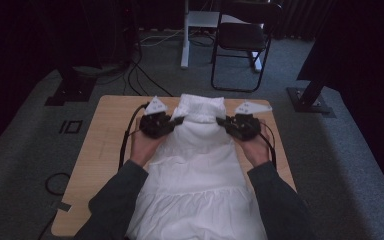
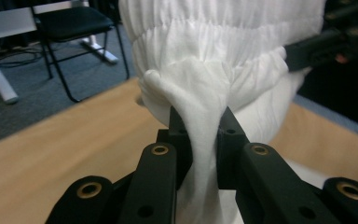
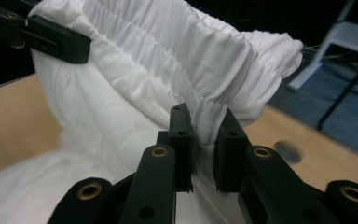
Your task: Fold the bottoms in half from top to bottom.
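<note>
Dress [image 1: 195, 170] long way runs from person to far table [image 1: 105, 135] edge. Left gripper [image 1: 180, 120] and right gripper [image 1: 221, 120] pinch far gathered end, one each side, both equally near.

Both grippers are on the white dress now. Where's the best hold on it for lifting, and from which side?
On the white dress, grip the gathered elastic band at its two ends, each from its own outer side, as the left gripper and right gripper hold now. That thick ruched edge bunches firmly; the smooth skirt below would likely slip.
</note>
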`<state>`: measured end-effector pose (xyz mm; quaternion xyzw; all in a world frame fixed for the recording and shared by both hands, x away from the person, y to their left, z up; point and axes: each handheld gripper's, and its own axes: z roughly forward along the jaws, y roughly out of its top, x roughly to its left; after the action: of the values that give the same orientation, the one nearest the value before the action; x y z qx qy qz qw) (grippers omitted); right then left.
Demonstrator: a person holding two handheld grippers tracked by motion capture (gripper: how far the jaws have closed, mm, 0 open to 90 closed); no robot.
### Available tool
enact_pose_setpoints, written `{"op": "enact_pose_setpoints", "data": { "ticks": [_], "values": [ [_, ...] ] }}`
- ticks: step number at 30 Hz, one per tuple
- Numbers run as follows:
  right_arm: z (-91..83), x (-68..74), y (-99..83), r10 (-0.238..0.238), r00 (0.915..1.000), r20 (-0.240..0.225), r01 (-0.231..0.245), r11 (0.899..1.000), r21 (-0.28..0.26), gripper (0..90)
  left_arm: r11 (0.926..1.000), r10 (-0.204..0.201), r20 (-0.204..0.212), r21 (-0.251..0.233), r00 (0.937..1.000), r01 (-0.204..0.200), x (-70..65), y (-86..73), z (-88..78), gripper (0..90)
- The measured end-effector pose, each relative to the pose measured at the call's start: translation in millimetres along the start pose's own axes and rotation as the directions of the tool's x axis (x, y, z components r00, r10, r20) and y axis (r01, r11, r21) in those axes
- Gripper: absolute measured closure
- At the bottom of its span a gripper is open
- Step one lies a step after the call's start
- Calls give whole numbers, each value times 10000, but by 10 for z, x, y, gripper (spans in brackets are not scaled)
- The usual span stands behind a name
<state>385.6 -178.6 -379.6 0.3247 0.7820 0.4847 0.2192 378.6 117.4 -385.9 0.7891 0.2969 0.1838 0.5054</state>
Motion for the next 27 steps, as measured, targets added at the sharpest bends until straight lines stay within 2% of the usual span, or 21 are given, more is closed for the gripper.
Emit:
{"op": "enact_pose_setpoints", "data": {
  "ticks": [3,4,5,6,8,9,10,12,13,14,15,16,17,18,20,22,27],
  "values": [
    [-129,180,-253,-195,9993,-318,202,9996,211,797,9992,307,300,254,9991,-315,-240,-288,-113,807],
    [-129,180,-253,-195,9993,-318,202,9996,211,797,9992,307,300,254,9991,-315,-240,-288,-113,806],
    [-157,235,-340,-243,9986,-461,258,9991,326,797,9984,264,509,488,9984,-289,-361,-488,-148,806],
    [-201,346,-526,-284,9975,-640,321,9978,582,796,9977,293,540,593,9981,-325,-417,-585,-163,801],
    [-205,442,-737,-239,9961,-852,315,9955,898,796,9958,-59,814,918,9967,-16,-513,-799,-157,800],
    [-195,487,-849,-236,9957,-891,337,9930,1136,795,9917,-241,923,1277,9954,121,-560,-922,-125,799],
    [-171,524,-967,-132,9953,-955,261,9904,1356,795,9831,-469,1017,1811,9937,279,-605,-1052,-74,799],
    [-85,579,-1210,149,9934,-1141,85,9793,2024,794,9584,-612,1014,2840,9930,301,-689,-1315,37,799],
    [-25,601,-1330,329,9914,-1270,-18,9714,2374,795,9486,-592,1047,3156,9927,233,-710,-1406,74,798],
    [21,617,-1415,428,9903,-1322,-66,9647,2631,794,9345,-631,1012,3553,9929,232,-730,-1536,131,799],
    [91,642,-1536,584,9885,-1393,-146,9548,2969,794,9257,-706,920,3771,9933,308,-734,-1611,170,799],
    [140,662,-1608,672,9878,-1407,-190,9476,3190,794,9271,-648,899,3739,9938,266,-725,-1669,206,799],
    [197,683,-1667,498,9902,-1306,-17,9385,3452,792,9309,-720,952,3639,9928,326,-706,-1684,222,798],
    [249,699,-1698,302,9922,-1206,159,9312,3641,791,9305,-799,968,3641,9921,394,-687,-1683,235,798],
    [310,685,-1703,460,9922,-1156,-4,9304,3665,791,9336,-609,852,3574,9945,265,-677,-1681,254,799],
    [339,674,-1679,359,9934,-1090,76,9271,3747,790,9359,-680,817,3506,9943,352,-664,-1685,265,799],
    [412,605,-1671,298,9943,-1020,85,9343,3564,787,9450,-868,658,3212,9941,612,-609,-1696,309,798]
  ]
}}
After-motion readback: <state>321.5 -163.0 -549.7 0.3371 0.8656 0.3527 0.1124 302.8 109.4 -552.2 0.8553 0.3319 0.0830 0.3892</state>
